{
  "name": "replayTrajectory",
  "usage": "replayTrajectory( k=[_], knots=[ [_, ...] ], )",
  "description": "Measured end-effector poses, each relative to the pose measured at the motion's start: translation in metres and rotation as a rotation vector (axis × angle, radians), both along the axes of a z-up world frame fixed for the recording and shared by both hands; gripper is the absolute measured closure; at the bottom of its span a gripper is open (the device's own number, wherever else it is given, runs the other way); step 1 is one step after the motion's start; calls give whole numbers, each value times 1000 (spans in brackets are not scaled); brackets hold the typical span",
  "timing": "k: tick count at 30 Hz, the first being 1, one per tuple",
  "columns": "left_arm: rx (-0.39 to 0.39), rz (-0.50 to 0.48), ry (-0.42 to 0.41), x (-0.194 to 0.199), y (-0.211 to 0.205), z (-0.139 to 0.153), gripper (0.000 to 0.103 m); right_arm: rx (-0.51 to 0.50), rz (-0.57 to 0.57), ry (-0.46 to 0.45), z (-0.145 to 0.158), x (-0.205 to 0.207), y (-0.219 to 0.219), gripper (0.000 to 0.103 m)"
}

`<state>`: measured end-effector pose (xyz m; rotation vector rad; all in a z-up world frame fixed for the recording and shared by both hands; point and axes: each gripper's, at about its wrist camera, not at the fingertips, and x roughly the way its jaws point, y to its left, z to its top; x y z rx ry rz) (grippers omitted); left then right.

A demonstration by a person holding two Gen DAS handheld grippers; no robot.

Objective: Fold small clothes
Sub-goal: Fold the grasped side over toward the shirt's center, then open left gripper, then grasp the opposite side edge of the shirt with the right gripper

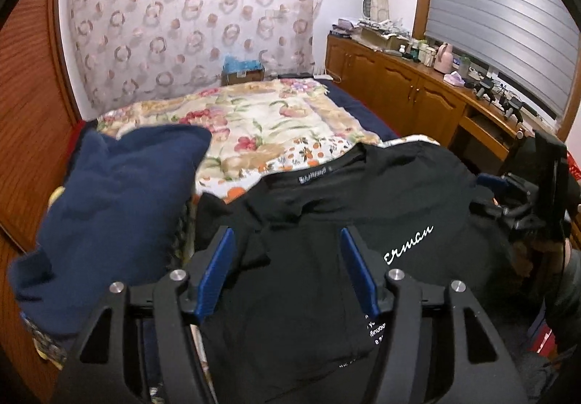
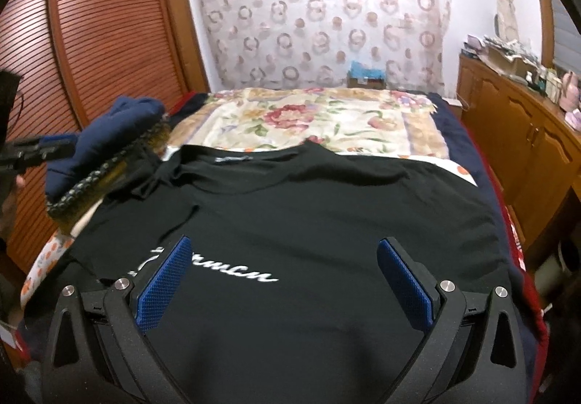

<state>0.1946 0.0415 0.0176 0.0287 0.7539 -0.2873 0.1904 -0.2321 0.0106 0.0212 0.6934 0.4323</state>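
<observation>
Leftmost, navy garment (image 1: 109,207) lay heaped on floral bedspread (image 1: 254,120). Left gripper (image 1: 287,240) hovered wide apart, empty, over black T-shirt (image 1: 326,207) spread on bed. Right gripper (image 2: 283,251) likewise gaped wide, empty, above shirt's white script.

Both grippers same build: left gripper (image 1: 287,247) and right gripper (image 2: 285,258) have matte black curved linkage arms, silver pivot screws (image 2: 447,285), and blue textured finger pads (image 2: 165,286).

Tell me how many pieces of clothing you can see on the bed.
2: a black T-shirt spread flat at the near end under both open grippers, and a navy garment bunched on the bed's left side. Others may be hidden beneath it.
</observation>
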Motion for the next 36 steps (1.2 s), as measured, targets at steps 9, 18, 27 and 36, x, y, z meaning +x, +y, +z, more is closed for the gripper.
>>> replayTrajectory(
  k=[9, 18, 27, 36],
  knots=[
    [-32, -29, 79, 17, -31, -57, 43, -36, -144, 18, -3, 6, -71, 7],
    [14, -81, 125, 32, -64, -90, 43, -61, -350, 103, -23, 4, -167, 24],
    [100, -90, 99, 30, -74, -98, 42, 39, -353, 232, -52, 22, -192, 44],
    [114, -93, 105, 33, -78, -99, 28, 58, -292, 264, -58, 41, -184, 70]
  ],
)
